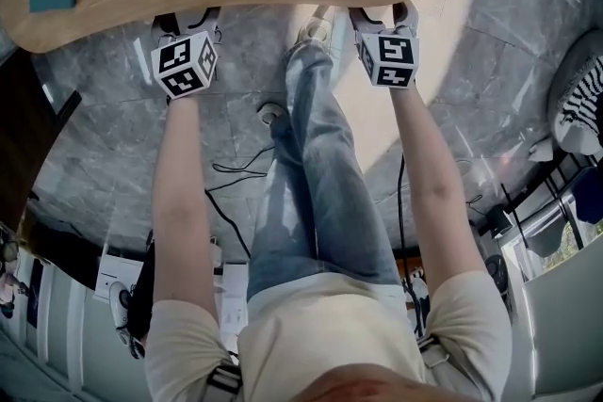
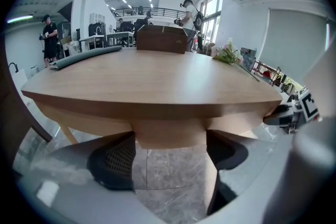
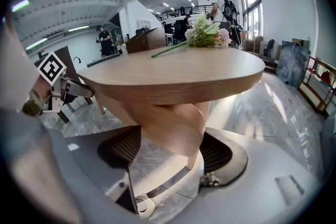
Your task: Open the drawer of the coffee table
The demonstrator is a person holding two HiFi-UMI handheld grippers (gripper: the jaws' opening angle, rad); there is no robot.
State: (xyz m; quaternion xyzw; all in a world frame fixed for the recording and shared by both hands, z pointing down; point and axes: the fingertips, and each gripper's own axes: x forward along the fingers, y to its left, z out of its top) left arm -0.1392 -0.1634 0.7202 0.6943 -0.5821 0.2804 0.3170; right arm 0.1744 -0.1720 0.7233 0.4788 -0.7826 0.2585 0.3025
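Between the left gripper's (image 2: 170, 165) wide-set jaws sat a wooden block (image 2: 170, 134) hung under the edge of the coffee table (image 2: 157, 76), likely the drawer's front. The pads met its sides, though a firm grip could not be confirmed. Farther right, the right gripper (image 3: 168, 155) stood open around a curved wooden piece (image 3: 168, 123), with a gap showing on its left. Both grippers sat equally near, the wood straight ahead of them, so the pull would likely run back toward the person.
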